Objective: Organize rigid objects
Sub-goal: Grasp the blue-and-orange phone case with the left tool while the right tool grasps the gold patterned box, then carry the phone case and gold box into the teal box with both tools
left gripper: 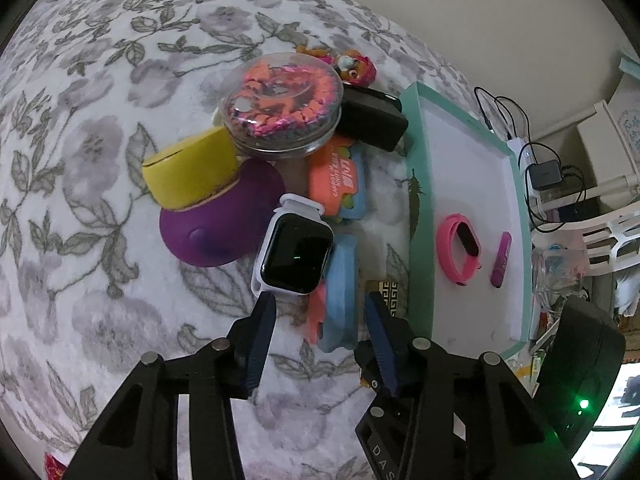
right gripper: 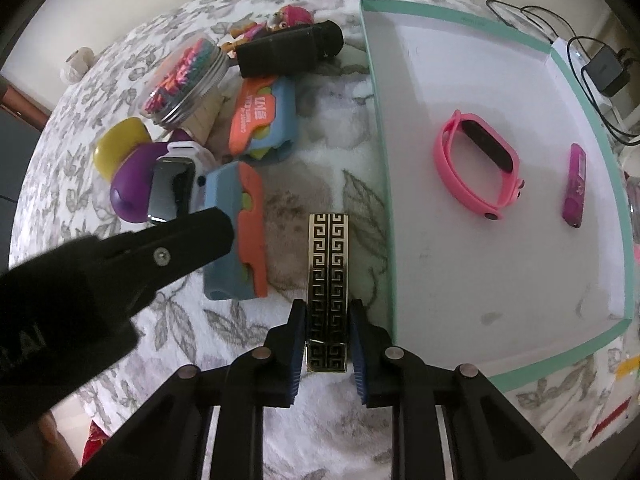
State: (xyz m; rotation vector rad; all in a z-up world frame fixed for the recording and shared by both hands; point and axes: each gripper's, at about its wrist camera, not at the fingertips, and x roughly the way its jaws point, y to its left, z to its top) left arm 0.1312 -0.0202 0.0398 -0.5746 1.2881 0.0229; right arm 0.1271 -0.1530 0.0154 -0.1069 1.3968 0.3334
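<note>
A: Right hand-held gripper (right gripper: 327,338) is clenched on the gold-and-black patterned bar (right gripper: 328,280), pads pressing both long sides, bar standing on the flowered blanket (right gripper: 320,432) just beside the tray's near left wall.

B: And the left hand-held gripper (left gripper: 318,340)?

A: Jaws part-way apart, nothing pinched. The white smartwatch (left gripper: 294,252) sits just beyond its fingertips, with a blue-and-orange toy (left gripper: 340,292) running between them. I can't tell whether a fingertip touches the watch.

B: What's already in the teal tray (right gripper: 382,152)?

A: A pink fitness band (right gripper: 478,164) and a small purple stick (right gripper: 575,186), apart from each other on the white floor, toward the right wall.

B: The pile?

A: Left of the tray: a jar of colourful bits (left gripper: 280,104), a yellow piece (left gripper: 188,172) on a purple dome (left gripper: 216,224), a black case (left gripper: 370,118), a second blue-and-orange toy (right gripper: 262,118), and a little figure (left gripper: 354,66) at the far end.
</note>
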